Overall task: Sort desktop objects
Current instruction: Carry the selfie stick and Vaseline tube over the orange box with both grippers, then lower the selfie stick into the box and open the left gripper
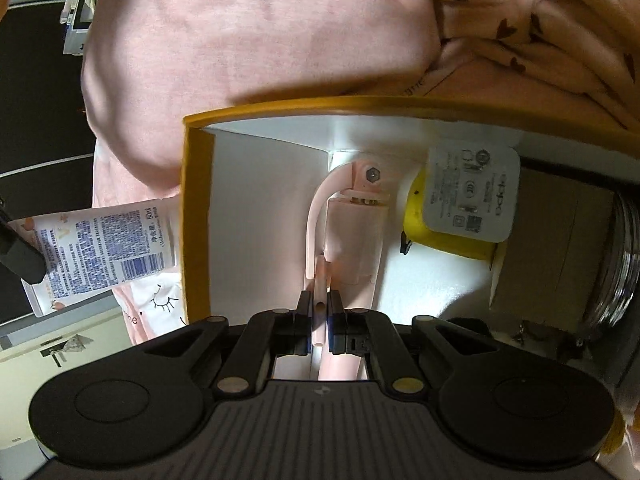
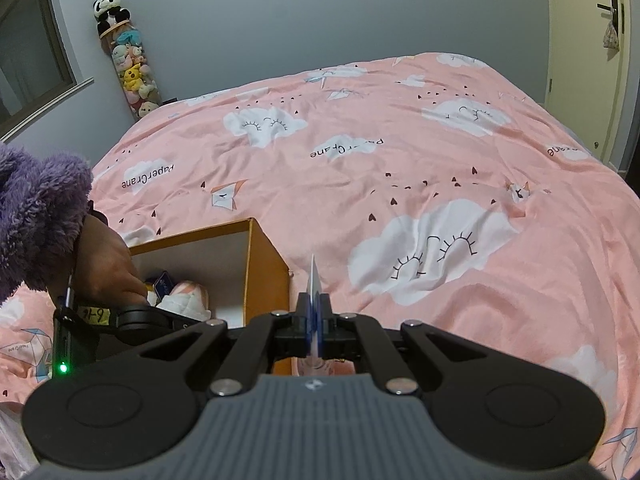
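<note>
My left gripper [image 1: 319,308] is shut on a pink tool with a curved handle [image 1: 344,236] and holds it inside the orange box [image 1: 196,216] with white walls. A white charger [image 1: 472,196] lies in the box on a yellow object [image 1: 416,220], beside a cardboard piece [image 1: 548,240]. My right gripper [image 2: 315,312] is shut on a flat white tube with blue print, seen edge-on [image 2: 313,280], above the bed just right of the box [image 2: 264,264]. The same tube [image 1: 100,248] shows in the left wrist view outside the box's left wall.
The box sits on a bed with a pink cloud-print cover [image 2: 420,168]. A metal ring object [image 1: 620,264] lies at the box's right end. A clear tube of plush toys [image 2: 130,68] stands against the far wall. A door [image 2: 592,60] is at right.
</note>
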Available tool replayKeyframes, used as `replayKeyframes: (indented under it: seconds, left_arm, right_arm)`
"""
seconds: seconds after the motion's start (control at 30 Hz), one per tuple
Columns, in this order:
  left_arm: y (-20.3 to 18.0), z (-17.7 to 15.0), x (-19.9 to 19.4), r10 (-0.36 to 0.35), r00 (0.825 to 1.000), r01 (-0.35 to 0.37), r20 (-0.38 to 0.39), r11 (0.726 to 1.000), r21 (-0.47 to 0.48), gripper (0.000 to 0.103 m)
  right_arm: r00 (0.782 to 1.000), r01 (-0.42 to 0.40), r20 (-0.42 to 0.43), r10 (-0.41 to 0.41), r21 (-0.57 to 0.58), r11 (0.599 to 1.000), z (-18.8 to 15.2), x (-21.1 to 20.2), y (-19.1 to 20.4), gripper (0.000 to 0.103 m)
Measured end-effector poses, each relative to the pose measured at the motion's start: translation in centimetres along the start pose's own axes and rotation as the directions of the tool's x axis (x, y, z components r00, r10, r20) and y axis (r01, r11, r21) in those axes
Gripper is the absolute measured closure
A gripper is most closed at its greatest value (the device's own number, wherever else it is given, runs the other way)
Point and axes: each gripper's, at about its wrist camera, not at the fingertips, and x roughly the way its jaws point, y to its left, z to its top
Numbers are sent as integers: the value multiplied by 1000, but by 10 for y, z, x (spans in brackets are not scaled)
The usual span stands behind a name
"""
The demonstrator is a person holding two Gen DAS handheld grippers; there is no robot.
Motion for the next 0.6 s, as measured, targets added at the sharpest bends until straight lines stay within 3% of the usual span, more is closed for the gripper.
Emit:
replayKeyframes:
  seconds: [0.17, 0.33, 0.43, 0.53, 0.6]
  left_arm:
    - [-6, 8, 6, -1, 1000, 1, -14, 999, -39, 85]
    - [-8, 8, 3, 15, 998, -18, -57, 997, -68, 85]
    - [-4, 5, -7, 2, 996, -15, -91, 990, -141, 83]
    - [8, -3, -23, -26, 990, -18, -141, 953, -302, 82]
    - [16, -14, -37, -58, 983, -25, -173, 896, -443, 81]
  right_arm:
    - [1000, -13, 15, 13, -5, 1000, 3, -6, 3, 101]
    - [997, -34, 65, 37, -36, 999, 9, -25, 16, 101]
    - [994, -71, 81, 76, -61, 996, 12, -33, 29, 101]
    - [989, -118, 76, 125, -98, 988, 12, -32, 44, 101]
    - [985, -154, 52, 162, -129, 980, 11, -23, 56, 101]
